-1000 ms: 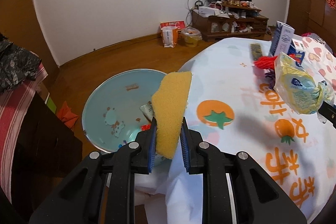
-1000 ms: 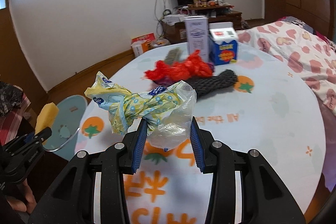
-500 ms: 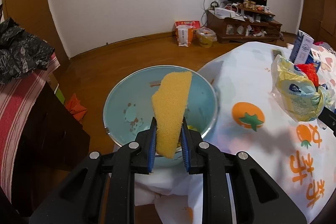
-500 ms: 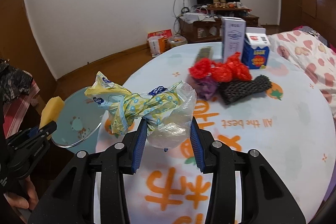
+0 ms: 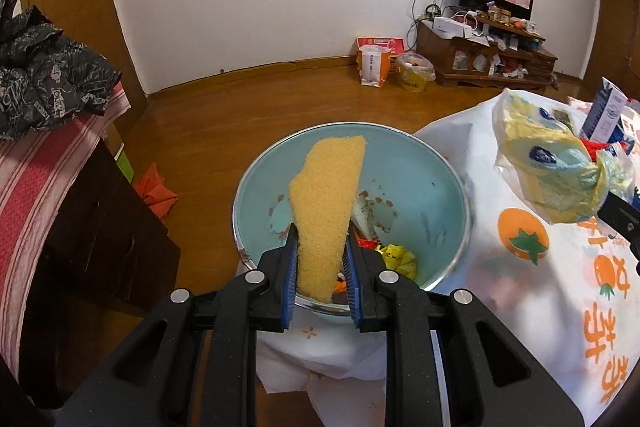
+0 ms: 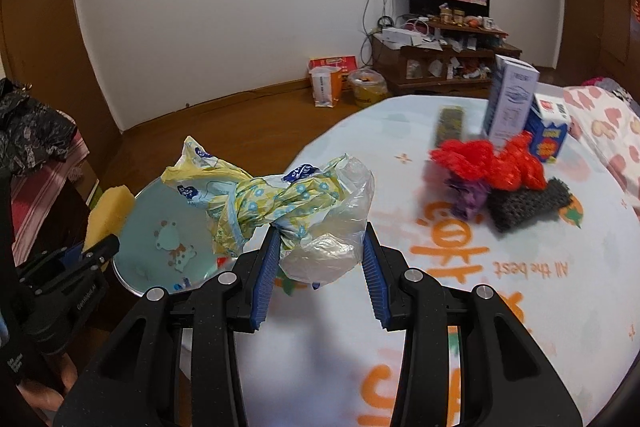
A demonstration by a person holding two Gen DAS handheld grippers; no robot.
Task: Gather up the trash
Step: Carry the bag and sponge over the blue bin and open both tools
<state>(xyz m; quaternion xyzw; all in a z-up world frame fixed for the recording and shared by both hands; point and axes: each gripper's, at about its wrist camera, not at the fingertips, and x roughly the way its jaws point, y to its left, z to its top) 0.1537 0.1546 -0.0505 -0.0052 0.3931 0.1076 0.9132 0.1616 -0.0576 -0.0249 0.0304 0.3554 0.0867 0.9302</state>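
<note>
My left gripper (image 5: 320, 255) is shut on a yellow sponge (image 5: 328, 203) and holds it above a light blue bowl (image 5: 432, 163) that sits off the table's left edge with several wrappers inside. My right gripper (image 6: 320, 259) is shut on a crumpled yellow and clear plastic bag (image 6: 280, 203) and holds it above the table near the bowl (image 6: 160, 227). The bag also shows in the left wrist view (image 5: 556, 171), right of the bowl. The sponge (image 6: 108, 211) and the left gripper (image 6: 86, 255) show at the left of the right wrist view.
On the white tablecloth (image 6: 480, 307) with orange prints lie red netting (image 6: 488, 163), a purple scrap (image 6: 468, 197) and a dark mesh piece (image 6: 528, 205). Two cartons (image 6: 512, 103) stand behind them. A dark cabinet (image 5: 100, 227) stands left of the bowl.
Both grippers have moved left towards the bowl. The sponge now hangs over the bowl's middle, and the plastic bag has come close to the bowl's right rim.
</note>
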